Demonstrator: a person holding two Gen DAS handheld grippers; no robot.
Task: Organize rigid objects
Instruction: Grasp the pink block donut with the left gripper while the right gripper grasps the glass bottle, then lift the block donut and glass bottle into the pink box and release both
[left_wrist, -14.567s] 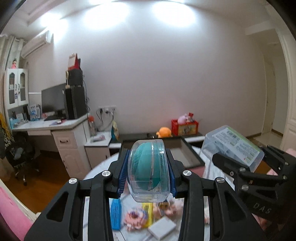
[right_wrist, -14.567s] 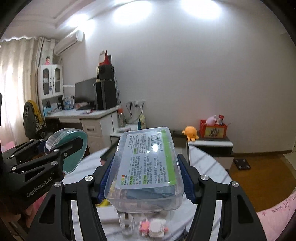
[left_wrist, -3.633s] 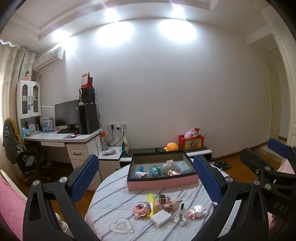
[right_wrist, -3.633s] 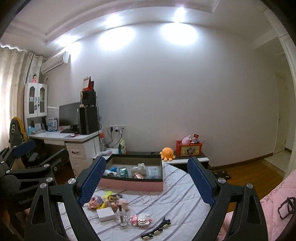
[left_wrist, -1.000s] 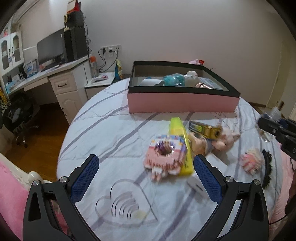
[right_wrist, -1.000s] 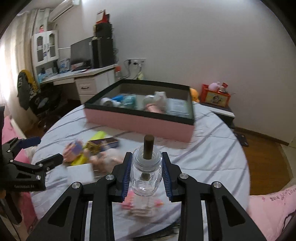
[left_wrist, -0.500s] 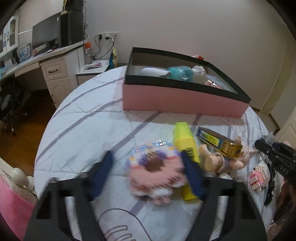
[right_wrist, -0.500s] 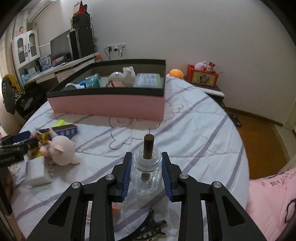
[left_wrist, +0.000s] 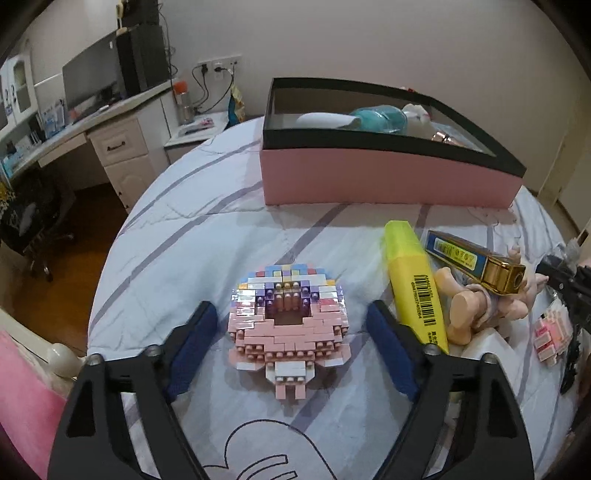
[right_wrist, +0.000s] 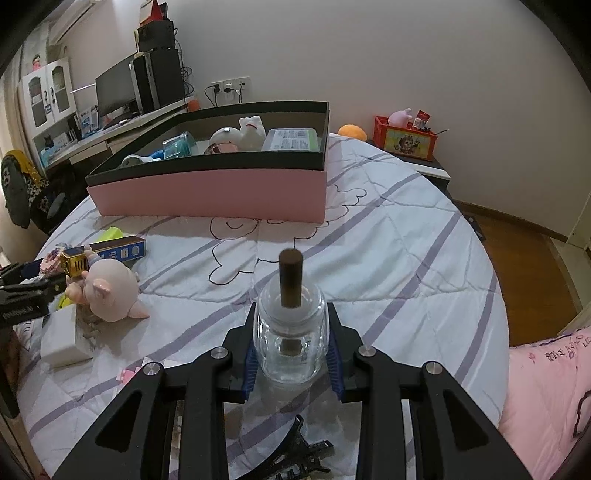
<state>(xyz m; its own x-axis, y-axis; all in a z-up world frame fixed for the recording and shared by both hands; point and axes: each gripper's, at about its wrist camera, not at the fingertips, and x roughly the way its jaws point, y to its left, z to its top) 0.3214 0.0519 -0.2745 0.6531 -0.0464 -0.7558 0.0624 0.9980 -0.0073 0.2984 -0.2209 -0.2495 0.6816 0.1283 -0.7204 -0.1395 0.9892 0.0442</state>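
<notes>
Left wrist view: left gripper (left_wrist: 290, 326) spread wide, blue pads flanking pink brick-built donut model (left_wrist: 290, 317) at 9 and 3 o'clock, gaps visible on both sides, model resting on striped quilt (left_wrist: 192, 251). Yellow highlighter (left_wrist: 412, 280) just beside right-hand pad at 2 o'clock; blue-and-gold box (left_wrist: 476, 258) propped on pig figurine (left_wrist: 487, 306) further toward 3 o'clock. Pink storage box (left_wrist: 384, 177) at 12 o'clock, already loaded.

Judged risks: pad snagging highlighter on closing and dragging it along; brick model shedding pieces under heavy squeeze; off-centre closing pushing model across soft fabric instead of seizing it.

Right wrist view: right gripper (right_wrist: 291, 360) clamped on clear glass bottle (right_wrist: 291, 339), dark stopper upright, bottle held low near quilt. Storage box at 11 o'clock. Black hair clip (right_wrist: 291, 458) below gripper at 6 o'clock.

Judged risks: smooth glass slipping between pads if tilted; bottle knocking box rim on entry.

Exclusive to left view: pad-to-model gaps, highlighter barcode. Exclusive to right view: white block (right_wrist: 62, 341) beside pig figurine, free floor space inside box toward near-left wall, labelled container at far-right corner, grip on bottle.
</notes>
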